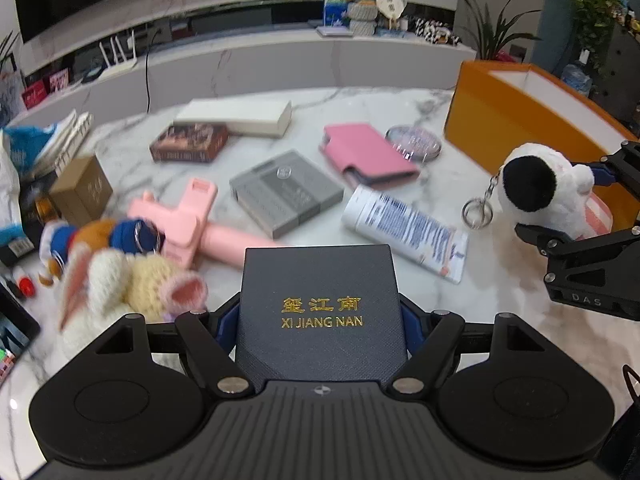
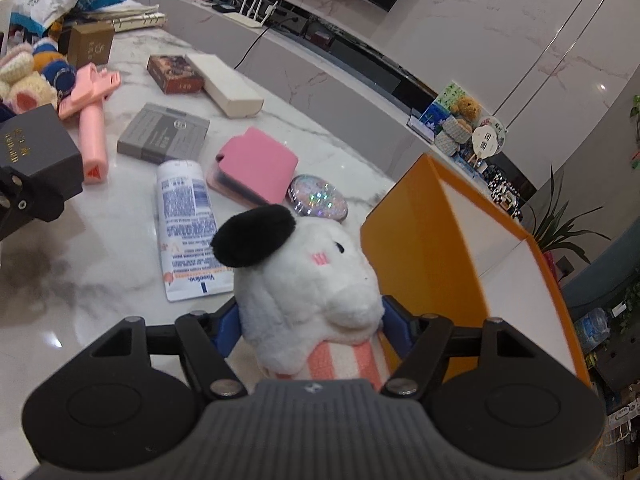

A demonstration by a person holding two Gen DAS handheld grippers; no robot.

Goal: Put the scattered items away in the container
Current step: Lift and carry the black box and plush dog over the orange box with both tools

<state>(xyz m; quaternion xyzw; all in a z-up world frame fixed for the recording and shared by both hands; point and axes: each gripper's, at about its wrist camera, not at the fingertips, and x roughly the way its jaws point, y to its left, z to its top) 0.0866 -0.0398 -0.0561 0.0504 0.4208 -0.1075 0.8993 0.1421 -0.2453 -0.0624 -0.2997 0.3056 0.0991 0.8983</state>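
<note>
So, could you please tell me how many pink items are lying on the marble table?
2: the pink phone holder lies beside the crocheted toys, and the pink wallet lies between the grey box and the glittery compact. Others may be hidden in the clutter.

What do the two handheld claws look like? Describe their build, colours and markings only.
Both are matte black. The left claw has a ribbed grey-black centre plate with a small round emblem, flanked by two round black discs, black linkage bars with silver pivot pins, and blue finger pads. The right claw is built the same; seen from the left wrist camera, its side bears pale "DAS" lettering. No cables or sleeves show.
</note>
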